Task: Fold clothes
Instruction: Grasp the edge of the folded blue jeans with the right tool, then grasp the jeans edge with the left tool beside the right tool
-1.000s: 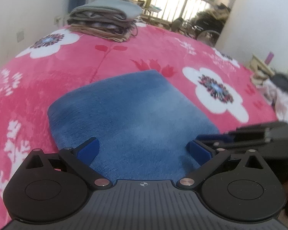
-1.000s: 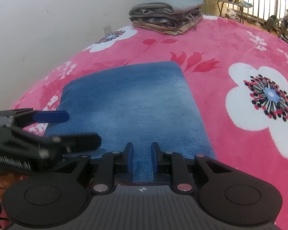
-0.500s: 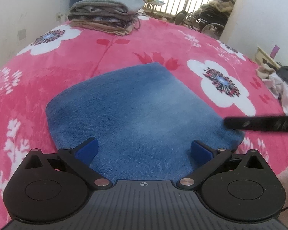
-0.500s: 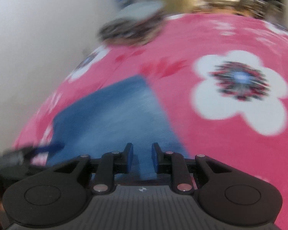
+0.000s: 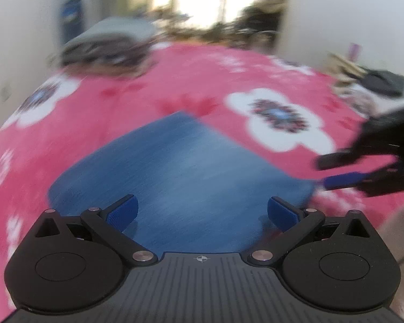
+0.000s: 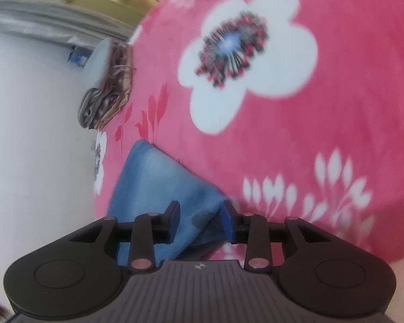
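**A:** Where is the blue cloth (image 5: 180, 180)?

**B:** It lies folded on the pink blanket (image 5: 115, 113) with big white flowers. It is flat, like a thick square. In the left view it sits just past the left gripper (image 5: 201, 212).

**A:** What is the left gripper doing?

**B:** Its jaws are spread wide. Nothing is between them. The cloth is under and ahead of them, but the blue pads (image 5: 122, 212) do not pinch it.

**A:** And the right gripper (image 6: 200, 222)?

**B:** It is at the cloth's near corner. Its jaws are opening. A bit of the cloth's corner sits between them, bunched up a little. I cannot tell if the pads press on it.

**A:** Can you see the right gripper from the left side too?

**B:** Yes, it is at the right edge, dark and blurry, next to the cloth's right corner.

**A:** What else is there?

**B:** A pile (image 5: 107, 45) of folded clothes sits at the far end of the blanket, by the white wall (image 6: 35, 140). More clothes (image 5: 369, 86) lie at the far right.
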`<action>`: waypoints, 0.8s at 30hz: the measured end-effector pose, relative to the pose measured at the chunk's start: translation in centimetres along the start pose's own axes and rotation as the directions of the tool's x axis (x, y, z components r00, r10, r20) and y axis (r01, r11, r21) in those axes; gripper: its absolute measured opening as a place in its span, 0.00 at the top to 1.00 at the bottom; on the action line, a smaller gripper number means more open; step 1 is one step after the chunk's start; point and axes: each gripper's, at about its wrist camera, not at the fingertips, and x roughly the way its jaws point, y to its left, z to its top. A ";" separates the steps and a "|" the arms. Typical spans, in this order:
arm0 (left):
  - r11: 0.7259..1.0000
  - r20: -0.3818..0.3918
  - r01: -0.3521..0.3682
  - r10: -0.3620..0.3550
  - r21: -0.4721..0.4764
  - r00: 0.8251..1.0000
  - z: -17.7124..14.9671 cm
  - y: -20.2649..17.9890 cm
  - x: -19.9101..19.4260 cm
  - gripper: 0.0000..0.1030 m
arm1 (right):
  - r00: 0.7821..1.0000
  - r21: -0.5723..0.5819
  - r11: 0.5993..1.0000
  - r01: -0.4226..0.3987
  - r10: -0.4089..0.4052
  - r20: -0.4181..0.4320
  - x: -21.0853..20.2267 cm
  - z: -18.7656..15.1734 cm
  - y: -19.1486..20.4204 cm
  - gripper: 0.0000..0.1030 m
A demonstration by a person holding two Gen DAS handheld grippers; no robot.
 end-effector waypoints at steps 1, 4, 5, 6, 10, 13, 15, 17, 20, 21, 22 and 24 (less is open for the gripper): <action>0.999 0.006 0.025 -0.025 0.035 1.000 0.2 -0.7 0.1 0.00 | 1.000 0.018 1.000 -0.002 0.003 -0.009 0.3 0.0 -0.1 0.62; 0.983 -0.024 0.088 -0.085 0.160 0.996 0.4 -3.0 1.4 0.01 | 0.999 0.065 0.998 -0.007 0.009 -0.031 1.3 -0.2 -0.4 0.60; 0.974 -0.041 0.093 -0.087 0.206 0.995 0.3 -3.8 2.0 0.01 | 0.999 0.068 0.998 -0.007 0.009 -0.032 1.4 -0.2 -0.4 0.60; 0.962 -0.057 0.095 -0.084 0.256 0.995 0.2 -4.6 2.7 0.04 | 0.999 0.072 0.997 -0.010 0.012 -0.034 1.5 -0.2 -0.5 0.60; 0.922 -0.087 0.064 -0.033 0.381 0.996 -0.4 -6.6 4.7 0.30 | 0.997 0.097 0.994 -0.053 0.059 -0.057 2.1 0.0 -0.8 0.59; 0.942 -0.094 0.053 -0.023 0.332 0.995 0.0 -6.1 5.3 0.42 | 0.994 0.099 0.993 -0.071 0.078 -0.074 2.8 0.0 -0.7 0.59; 0.962 -0.093 0.070 -0.047 0.262 0.995 0.5 -5.2 5.2 0.45 | 0.991 0.100 0.991 -0.092 0.100 -0.084 3.2 0.0 -0.6 0.58; 0.976 -0.100 0.085 -0.065 0.202 0.993 0.7 -4.5 5.2 0.47 | 0.989 0.098 0.989 -0.108 0.117 -0.092 3.6 0.0 -0.6 0.58; 0.982 -0.101 0.092 -0.076 0.163 0.992 1.0 -4.1 5.4 0.49 | 0.984 0.115 0.984 -0.133 0.145 -0.102 4.0 0.0 -0.9 0.57; 0.984 -0.100 0.096 -0.081 0.154 0.992 1.0 -4.0 5.3 0.49 | 0.983 0.125 0.982 -0.142 0.155 -0.103 4.0 0.0 -1.0 0.57; 0.984 -0.099 0.102 -0.088 0.143 0.991 1.1 -3.8 5.2 0.49 | 0.981 0.134 0.979 -0.151 0.165 -0.100 4.0 0.0 -1.1 0.57; 0.986 -0.095 0.116 -0.105 0.122 0.990 1.2 -3.5 4.9 0.49 | 0.977 0.155 0.972 -0.177 0.192 -0.092 3.6 0.1 -1.4 0.57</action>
